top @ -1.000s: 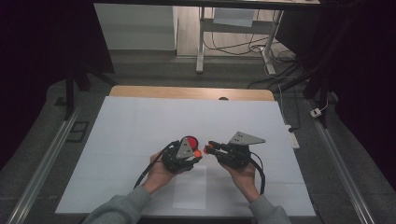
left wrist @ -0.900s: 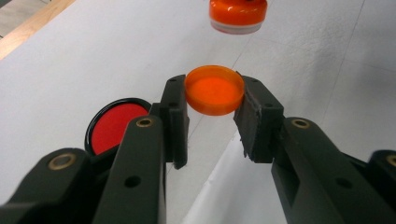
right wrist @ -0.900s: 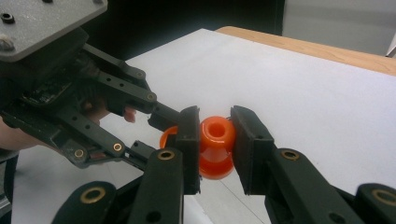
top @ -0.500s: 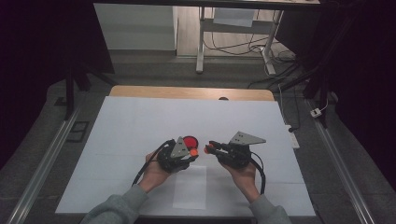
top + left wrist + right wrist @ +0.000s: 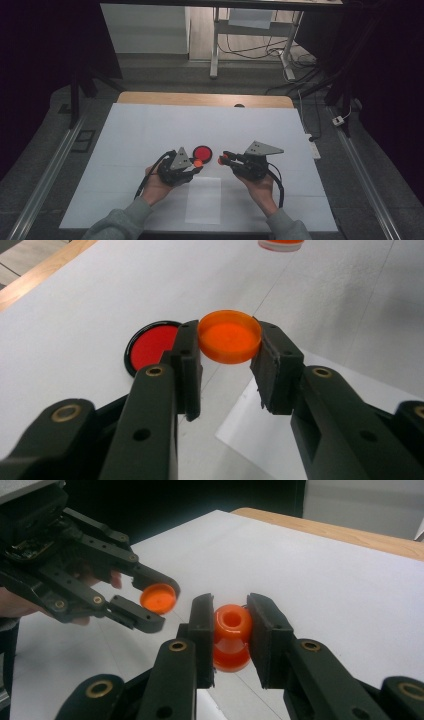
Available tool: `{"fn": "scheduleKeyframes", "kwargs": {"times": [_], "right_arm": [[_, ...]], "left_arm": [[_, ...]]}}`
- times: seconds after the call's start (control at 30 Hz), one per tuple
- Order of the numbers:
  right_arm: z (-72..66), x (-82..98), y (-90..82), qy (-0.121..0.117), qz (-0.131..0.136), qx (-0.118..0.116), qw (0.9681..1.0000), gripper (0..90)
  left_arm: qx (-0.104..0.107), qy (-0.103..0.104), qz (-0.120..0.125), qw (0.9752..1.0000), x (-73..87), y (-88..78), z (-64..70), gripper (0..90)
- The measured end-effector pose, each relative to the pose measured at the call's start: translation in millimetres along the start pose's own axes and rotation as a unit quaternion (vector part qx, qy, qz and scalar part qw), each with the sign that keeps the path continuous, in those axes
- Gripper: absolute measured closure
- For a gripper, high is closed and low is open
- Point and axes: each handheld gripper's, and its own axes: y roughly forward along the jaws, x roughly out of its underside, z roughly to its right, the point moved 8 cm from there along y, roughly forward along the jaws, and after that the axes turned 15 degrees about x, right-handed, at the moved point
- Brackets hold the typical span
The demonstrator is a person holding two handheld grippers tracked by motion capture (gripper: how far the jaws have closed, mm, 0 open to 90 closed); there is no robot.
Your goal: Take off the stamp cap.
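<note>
Your left hand-held gripper (image 5: 227, 347) is clamped on a small orange cap (image 5: 229, 336), its two black jaws pressing the cap's rim from either side so that the flat disc sits level between them, lifted off the white counter (image 5: 150, 125). In the high view that same left hand-held gripper (image 5: 196, 165) sits just left of centre, cap (image 5: 198, 163) at its tip, with your left hand (image 5: 155, 182) wrapped around the body and a grey sleeve (image 5: 117, 225) entering from the bottom edge.

Your right hand-held gripper (image 5: 231, 622) grips a small orange bottle (image 5: 231, 637) around its upper part, jaws closed nearly to the neck, the open round mouth facing the camera and the lower body flaring out below the pads. From above, the right hand-held gripper (image 5: 223, 159) points left toward the other one, the bottle (image 5: 221, 160) a small orange spot at its tip, your right hand (image 5: 260, 185) holding it from behind.

The two tips face each other, near but apart; in the right gripper view the cap (image 5: 158, 599) hangs just to the left of the bottle's mouth, not touching it.

A red disc with a black rim (image 5: 150, 346) lies flat on the counter beside the left jaws, and in the high view the disc (image 5: 202, 152) rests just beyond the gap between both tips. A lighter sheet (image 5: 204, 200) lies on the counter between your forearms.
</note>
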Motion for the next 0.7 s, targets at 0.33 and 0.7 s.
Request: {"fn": "scheduleKeyframes", "kwargs": {"times": [0.33, 0.7], "right_arm": [[0.1, 0.5, 1.1, -0.003, -0.001, 0.000, 1.0000, 72.5], [0.0, 0.9, 1.5, -0.007, -0.003, 0.001, 1.0000, 72.5]], "left_arm": [[-0.004, -0.008, 0.003, 1.0000, 12.5, -19.1, 0.4, 65.0], [-0.018, -0.028, 0.011, 0.9994, 37.4, -49.5, -0.3, 65.0]]}}
